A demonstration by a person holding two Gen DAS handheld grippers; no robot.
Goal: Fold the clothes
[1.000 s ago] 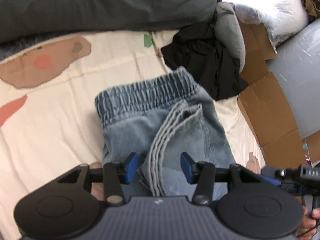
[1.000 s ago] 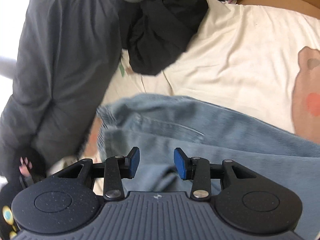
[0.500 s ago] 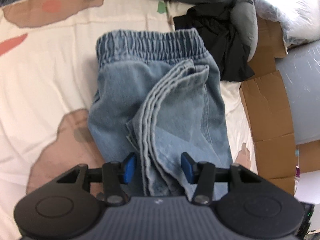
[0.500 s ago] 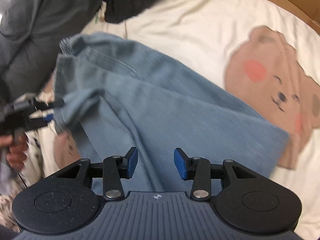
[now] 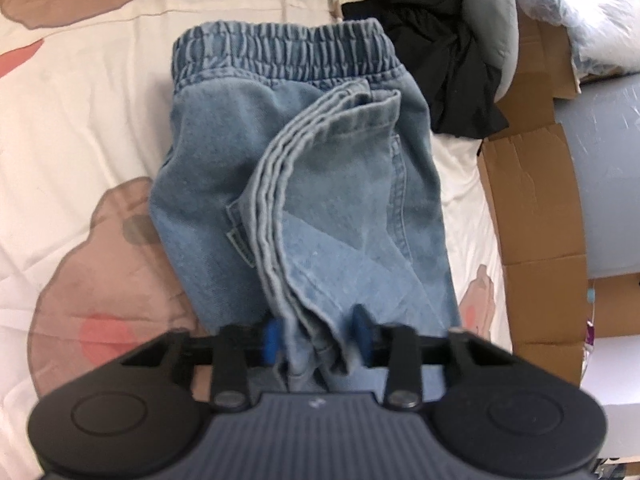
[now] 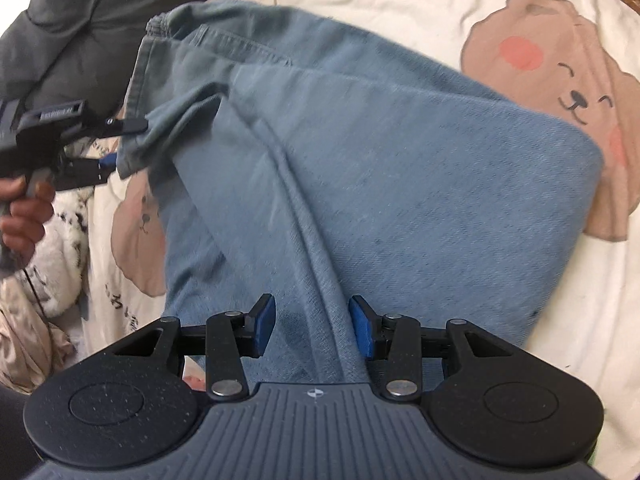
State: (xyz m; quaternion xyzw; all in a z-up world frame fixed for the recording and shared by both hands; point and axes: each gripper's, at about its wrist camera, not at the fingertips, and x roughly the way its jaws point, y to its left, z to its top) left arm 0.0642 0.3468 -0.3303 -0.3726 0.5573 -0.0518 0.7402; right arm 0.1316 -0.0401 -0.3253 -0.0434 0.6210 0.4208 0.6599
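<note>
Light blue jeans (image 5: pixel 320 200) lie folded on a cream bear-print bedsheet (image 5: pixel 80 120), elastic waistband (image 5: pixel 284 50) at the far end. The leg hems are stacked in a ridge that runs down into my left gripper (image 5: pixel 317 338). Its jaws are closing and both blue pads touch the hem bundle. In the right wrist view the same left gripper (image 6: pixel 122 144) pinches the hem corner at the left edge of the jeans (image 6: pixel 400 180). My right gripper (image 6: pixel 312 326) hovers open over the folded end, a raised crease between its pads, which do not touch it.
A black garment (image 5: pixel 448 72) and a grey one (image 5: pixel 492 20) are heaped beyond the waistband. Flattened cardboard (image 5: pixel 532 200) lies along the bed's right side. A dark grey padded cover (image 6: pixel 68 20) and a person's hand (image 6: pixel 24 216) sit at the left of the right wrist view.
The left jaws have narrowed onto the stacked hems. The right gripper has swung from near the waistband down over the folded end of the jeans.
</note>
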